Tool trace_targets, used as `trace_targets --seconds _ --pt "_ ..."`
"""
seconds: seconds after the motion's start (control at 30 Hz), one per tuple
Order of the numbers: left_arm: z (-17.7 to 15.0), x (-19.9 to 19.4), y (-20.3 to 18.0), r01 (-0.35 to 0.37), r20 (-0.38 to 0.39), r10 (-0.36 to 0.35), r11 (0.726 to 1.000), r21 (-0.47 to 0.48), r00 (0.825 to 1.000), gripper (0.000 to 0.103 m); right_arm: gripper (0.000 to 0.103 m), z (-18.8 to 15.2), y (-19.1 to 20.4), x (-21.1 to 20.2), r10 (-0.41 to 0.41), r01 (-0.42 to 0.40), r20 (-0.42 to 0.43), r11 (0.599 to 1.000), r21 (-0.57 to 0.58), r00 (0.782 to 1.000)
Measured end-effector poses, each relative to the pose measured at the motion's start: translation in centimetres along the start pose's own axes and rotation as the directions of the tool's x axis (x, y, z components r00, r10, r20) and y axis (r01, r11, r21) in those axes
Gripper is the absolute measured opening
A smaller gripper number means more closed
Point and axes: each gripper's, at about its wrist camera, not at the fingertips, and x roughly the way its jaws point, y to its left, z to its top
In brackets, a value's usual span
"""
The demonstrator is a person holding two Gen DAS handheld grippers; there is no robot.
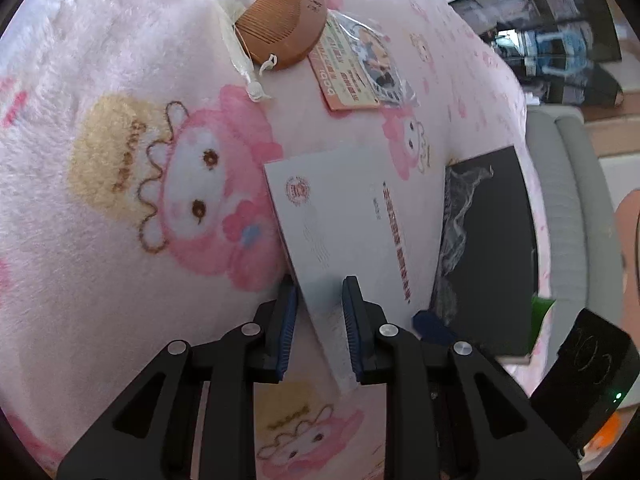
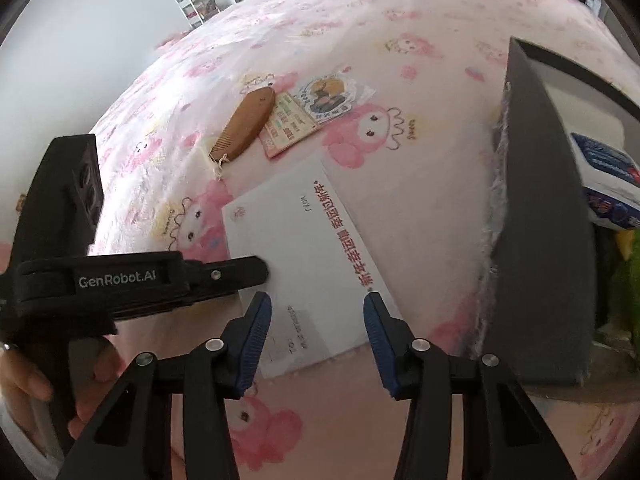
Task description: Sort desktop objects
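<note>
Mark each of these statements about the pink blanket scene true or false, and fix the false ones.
1. The white envelope lies between the right claw's open jaws. True.
2. The wooden comb rests on top of the envelope. False: it lies apart, farther up the blanket, beside a printed card.
3. The dark box stands at the right of the right wrist view. True.
4. The left claw is over the comb. False: it is at the envelope's edge.
</note>
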Motion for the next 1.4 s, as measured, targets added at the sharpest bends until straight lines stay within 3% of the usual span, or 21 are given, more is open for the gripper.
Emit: trace_targets --seconds 0.07,0.13,0.27,0.43,0.57,0.63,0.77,0.97,1.17,1.4 --pt "0.1 -0.2 0.0 0.01 0.01 -0.01 1.0 0.008 1.0 0.011 0.044 0.0 0.5 0.0 -0.042 0.043 0.011 0.998 -0.034 0.999" --pt "-0.1 -1.1 -0.2 0.02 0.028 -0.021 1.0 0.021 0.999 0.009 0.044 -0.1 0.4 -0.4 -0.034 0.035 0.019 0.999 -0.02 0.999" --pt "-0.5 -3.1 -0.6 -0.12 0.082 0.112 0.988 0.099 0.99 0.01 0.048 0.4 0.1 -0.2 0.006 -0.006 0.006 1.0 -0.002 1.0" --pt "0.3 -2.7 1.2 -0.093 0.046 0.092 0.995 0.028 0.995 0.012 0.056 1.9 0.9 3.5 -0.014 0.012 -0.032 0.998 -0.054 0.999" --pt "0.4 -1.8 1.4 -0.083 0.023 0.083 0.996 0.021 0.996 0.014 0.056 1.8 0.6 4.2 0.047 -0.049 -0.051 0.998 -0.032 0.998" --pt "0.3 -1.5 1.0 -0.091 0.023 0.091 0.995 0.031 0.996 0.018 0.054 1.3 0.7 3.9 0.094 -0.096 -0.064 0.995 -0.026 0.994" --pt "0.0 -1.7 0.3 -0.117 0.034 0.115 0.991 0.065 0.993 0.024 0.038 0.4 0.6 3.0 0.113 -0.114 -0.07 0.993 -0.015 0.991" --pt "-0.4 -1.9 0.0 -0.089 0.037 0.087 0.993 0.073 0.996 0.024 0.031 -0.2 0.8 1.5 0.1 -0.1 -0.038 0.995 0.003 0.994" --pt "-1.3 -3.2 -0.3 -0.024 0.054 0.02 0.997 0.073 0.998 0.024 0.031 -1.1 0.9 -0.9 0.152 -0.152 -0.001 0.988 0.008 0.988" --pt "-2.8 -5.9 -4.4 0.037 0.088 -0.052 0.985 0.171 0.995 0.024 0.031 -1.3 0.0 -6.1 0.174 -0.174 0.07 0.985 0.003 0.982"
